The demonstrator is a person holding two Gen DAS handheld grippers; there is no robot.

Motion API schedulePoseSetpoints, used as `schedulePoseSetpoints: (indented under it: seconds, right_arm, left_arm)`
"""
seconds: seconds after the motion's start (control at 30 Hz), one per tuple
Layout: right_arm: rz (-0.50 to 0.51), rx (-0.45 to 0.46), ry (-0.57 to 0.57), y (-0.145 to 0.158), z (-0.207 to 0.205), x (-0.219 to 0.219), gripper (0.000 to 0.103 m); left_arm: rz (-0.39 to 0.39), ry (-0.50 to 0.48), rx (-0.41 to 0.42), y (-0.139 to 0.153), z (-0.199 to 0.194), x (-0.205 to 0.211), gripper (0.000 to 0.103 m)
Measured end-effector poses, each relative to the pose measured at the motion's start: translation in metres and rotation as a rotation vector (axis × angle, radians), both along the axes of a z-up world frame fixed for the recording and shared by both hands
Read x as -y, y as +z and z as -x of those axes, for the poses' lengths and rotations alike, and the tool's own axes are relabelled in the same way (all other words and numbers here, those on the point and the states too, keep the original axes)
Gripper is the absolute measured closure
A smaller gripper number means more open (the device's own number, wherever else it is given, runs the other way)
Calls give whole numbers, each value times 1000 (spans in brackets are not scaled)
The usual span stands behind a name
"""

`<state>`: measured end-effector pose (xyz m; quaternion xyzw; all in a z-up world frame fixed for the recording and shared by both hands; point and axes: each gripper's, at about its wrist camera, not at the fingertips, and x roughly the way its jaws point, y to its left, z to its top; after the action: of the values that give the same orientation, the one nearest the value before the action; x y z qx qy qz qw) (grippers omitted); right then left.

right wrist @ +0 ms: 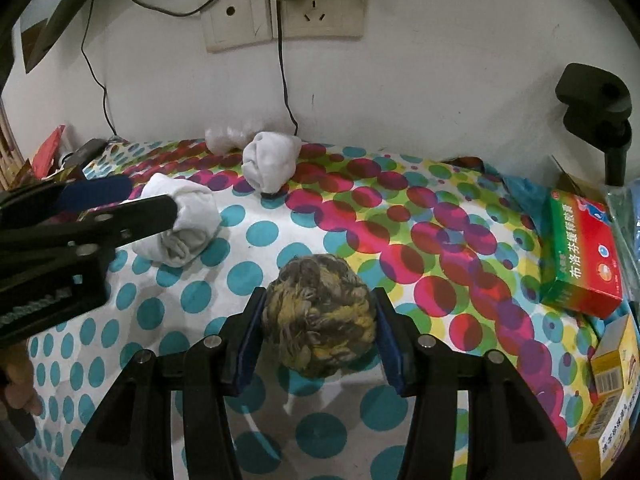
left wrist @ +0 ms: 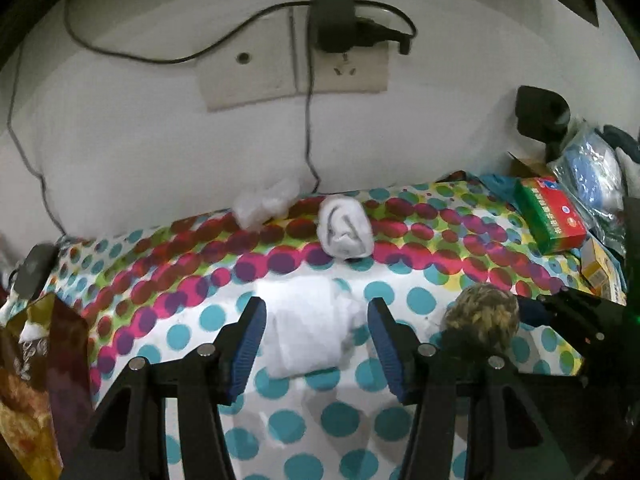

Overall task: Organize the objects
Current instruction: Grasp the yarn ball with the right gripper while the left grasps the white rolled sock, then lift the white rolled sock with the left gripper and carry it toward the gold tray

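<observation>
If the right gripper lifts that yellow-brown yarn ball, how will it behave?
The yarn ball looks like loosely wound fibre, so it is probably light and will squash somewhat between the right gripper's pads rather than slip. Being round, it may roll on the spotted cloth if released. Loose strands could snag.

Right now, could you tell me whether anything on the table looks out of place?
Nothing looks spilled or damaged. Only the green and red box seems askew, propped tilted on clutter at the table's right edge.
</observation>
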<state>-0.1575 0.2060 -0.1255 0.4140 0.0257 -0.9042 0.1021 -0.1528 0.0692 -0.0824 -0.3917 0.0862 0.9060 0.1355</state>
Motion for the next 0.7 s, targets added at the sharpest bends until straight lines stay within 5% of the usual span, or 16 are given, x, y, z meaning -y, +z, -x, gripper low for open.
schedulePoseSetpoints:
  seconds: [0.27,0.57,0.7]
  right_arm:
    - [-1,31,2,-11,0,1,57]
    - [16,43,17,-11,0,2,55]
    - [-53,43,25,-10,-1,13,50]
  left_arm:
    - [43,53,-2,-27,17,-1,49]
    - [-1,46,-29,-38,16,5,47]
    - [-62,59,-14,-38,18,13,51]
